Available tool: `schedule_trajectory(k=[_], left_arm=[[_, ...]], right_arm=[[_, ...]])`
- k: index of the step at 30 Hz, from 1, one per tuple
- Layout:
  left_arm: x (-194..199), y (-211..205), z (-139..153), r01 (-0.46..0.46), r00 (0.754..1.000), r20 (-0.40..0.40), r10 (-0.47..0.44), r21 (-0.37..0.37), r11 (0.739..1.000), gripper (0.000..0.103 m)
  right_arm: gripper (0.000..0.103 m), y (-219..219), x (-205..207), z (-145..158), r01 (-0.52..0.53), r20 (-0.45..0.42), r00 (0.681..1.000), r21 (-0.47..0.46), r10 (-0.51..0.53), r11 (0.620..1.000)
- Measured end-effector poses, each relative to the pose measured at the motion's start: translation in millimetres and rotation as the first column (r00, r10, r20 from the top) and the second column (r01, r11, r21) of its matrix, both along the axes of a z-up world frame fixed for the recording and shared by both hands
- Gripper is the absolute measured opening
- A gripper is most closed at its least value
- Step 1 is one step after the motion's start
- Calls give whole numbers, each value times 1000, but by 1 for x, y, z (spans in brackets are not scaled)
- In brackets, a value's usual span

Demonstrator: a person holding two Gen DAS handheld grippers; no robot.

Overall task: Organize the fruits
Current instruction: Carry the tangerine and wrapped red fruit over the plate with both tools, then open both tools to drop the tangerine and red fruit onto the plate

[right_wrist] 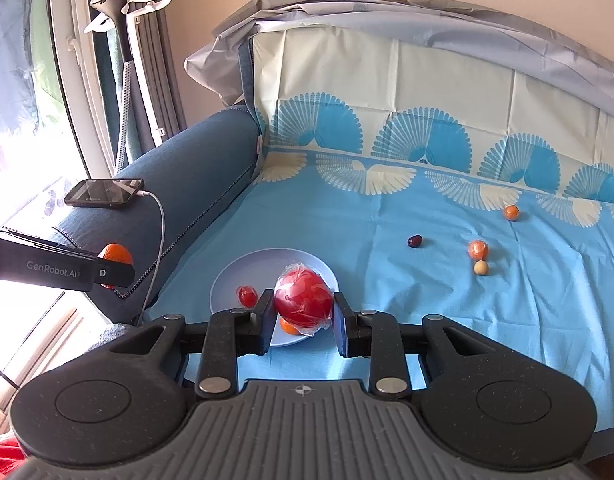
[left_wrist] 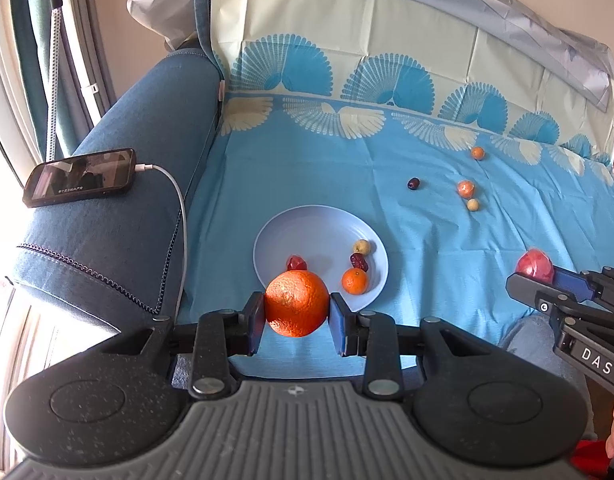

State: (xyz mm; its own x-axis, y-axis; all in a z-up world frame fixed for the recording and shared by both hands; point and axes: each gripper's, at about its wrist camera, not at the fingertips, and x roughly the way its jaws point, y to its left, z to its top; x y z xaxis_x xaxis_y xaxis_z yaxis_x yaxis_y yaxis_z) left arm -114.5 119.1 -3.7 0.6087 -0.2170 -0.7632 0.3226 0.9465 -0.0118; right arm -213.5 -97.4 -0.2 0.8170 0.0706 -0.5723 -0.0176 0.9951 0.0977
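A phone [left_wrist: 81, 178] on a white charging cable [left_wrist: 179, 200] lies on the blue sofa arm [left_wrist: 139, 152]; behind, perhaps a garment steamer [right_wrist: 111, 4].

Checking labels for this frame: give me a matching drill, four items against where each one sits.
Items:
1. large round orange
2. red fruit in clear plastic wrap
3. black smartphone on a white charging cable
4. small dark purple fruit

Places:
A. lying loose on the blue patterned cloth
B. between the left tongs
C. on the blue sofa armrest
D. between the right tongs

Pairs: 1-B, 2-D, 3-C, 4-A
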Motion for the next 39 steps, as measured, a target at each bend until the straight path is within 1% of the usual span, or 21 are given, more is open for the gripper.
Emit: schedule_trajectory(k=[8, 13, 18, 29, 39], left_arm=[[13, -1, -10, -10, 1000, -20, 10, 17, 1000, 37], [34, -6, -20, -14, 999, -34, 15, 24, 1000, 37], [61, -13, -32, -17, 998, -61, 19, 31, 999, 37], [121, -30, -71, -8, 991, -136, 16, 62, 998, 37], [171, -50, -118, 14, 979, -203, 7, 99, 995, 37]], right_arm=[[31, 2, 13, -9, -2, -35, 999, -1, 2, 1000], [31, 6, 31, -18, -15, -56, 998, -5, 14, 1000], [31, 14, 55, -33, -42, -98, 994, -3, 42, 999], [31, 19, 121, -67, -68, -157, 985, 1, 68, 998], [31, 21, 173, -109, -84, -219, 972, -4, 81, 996]])
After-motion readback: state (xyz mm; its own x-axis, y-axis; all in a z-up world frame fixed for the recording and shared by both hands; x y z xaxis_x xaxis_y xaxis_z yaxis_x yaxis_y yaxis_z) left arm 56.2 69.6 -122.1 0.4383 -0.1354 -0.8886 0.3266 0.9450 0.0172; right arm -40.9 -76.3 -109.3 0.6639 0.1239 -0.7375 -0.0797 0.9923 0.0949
